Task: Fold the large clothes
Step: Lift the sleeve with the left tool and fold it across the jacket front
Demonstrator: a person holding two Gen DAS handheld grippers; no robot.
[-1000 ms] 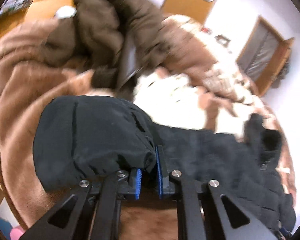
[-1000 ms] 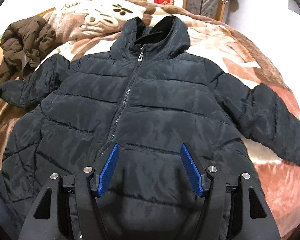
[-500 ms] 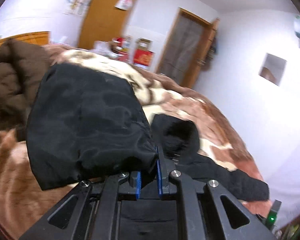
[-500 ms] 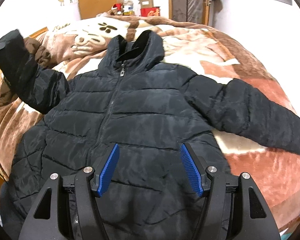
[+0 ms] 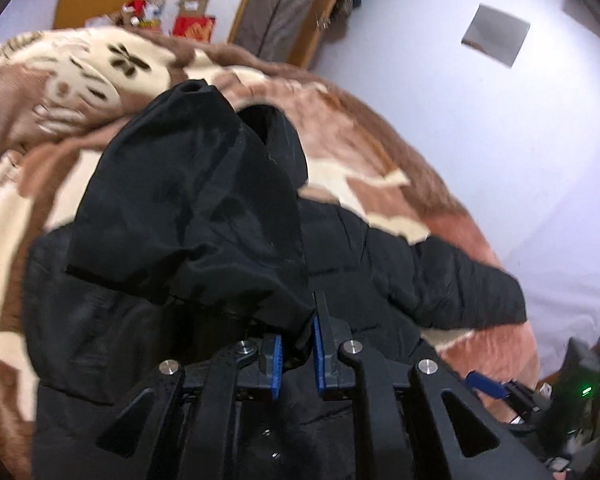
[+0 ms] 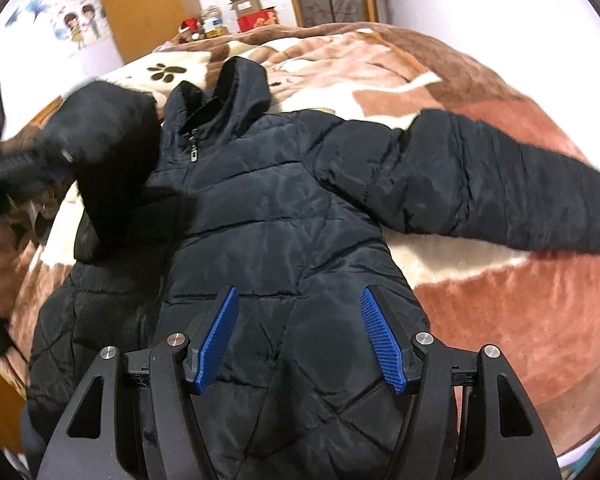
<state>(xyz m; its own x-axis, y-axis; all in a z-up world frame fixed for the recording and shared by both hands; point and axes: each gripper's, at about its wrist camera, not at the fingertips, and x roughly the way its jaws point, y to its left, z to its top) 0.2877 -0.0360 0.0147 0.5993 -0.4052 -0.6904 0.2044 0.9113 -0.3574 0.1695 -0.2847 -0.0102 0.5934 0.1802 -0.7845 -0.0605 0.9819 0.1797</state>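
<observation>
A black puffer jacket lies front up and zipped on the bed. Its hood points toward the far wall. My left gripper is shut on the cuff of the jacket's left sleeve. It holds that sleeve lifted over the jacket's chest. From the right wrist the same sleeve shows blurred at the left. The other sleeve lies stretched out to the right on the blanket. My right gripper is open above the jacket's lower front, with nothing between its fingers.
A brown and cream blanket covers the bed. Boxes and small items stand beyond its far edge, by wooden doors. A white wall runs along the bed's right side.
My left gripper has swung the held sleeve from the far left, beside a brown coat, inward over the jacket's chest. The right wrist view has shifted a little to the right.
</observation>
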